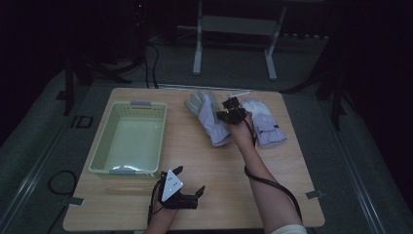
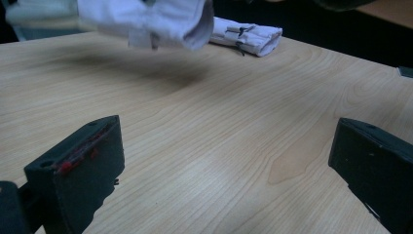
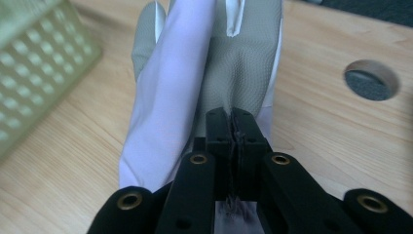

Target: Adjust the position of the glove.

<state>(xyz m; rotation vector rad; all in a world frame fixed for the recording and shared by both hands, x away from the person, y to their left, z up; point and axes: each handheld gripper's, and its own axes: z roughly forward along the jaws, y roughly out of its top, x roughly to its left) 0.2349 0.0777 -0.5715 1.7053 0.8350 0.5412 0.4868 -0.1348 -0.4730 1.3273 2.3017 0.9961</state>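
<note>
While the right tongs (image 1: pixel 233 113) are clamped tight on the left glove (image 1: pixel 210 119), w/ fabric pinched between the jaws, that glove hangs lifted off the worktop (image 1: pixel 219 195) at about 12 o'clock. Left tongs (image 1: pixel 187 184) sit wide open, holding nothing, at 6. Second glove (image 1: pixel 265 124) lies at 1. Basket (image 1: pixel 127 137) at 10 holds nothing: judging by that, neither glove is in yet; both left to go.

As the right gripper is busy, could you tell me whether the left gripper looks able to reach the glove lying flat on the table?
Probably yes: the left gripper is open and bare table lies before the flat glove.
</note>
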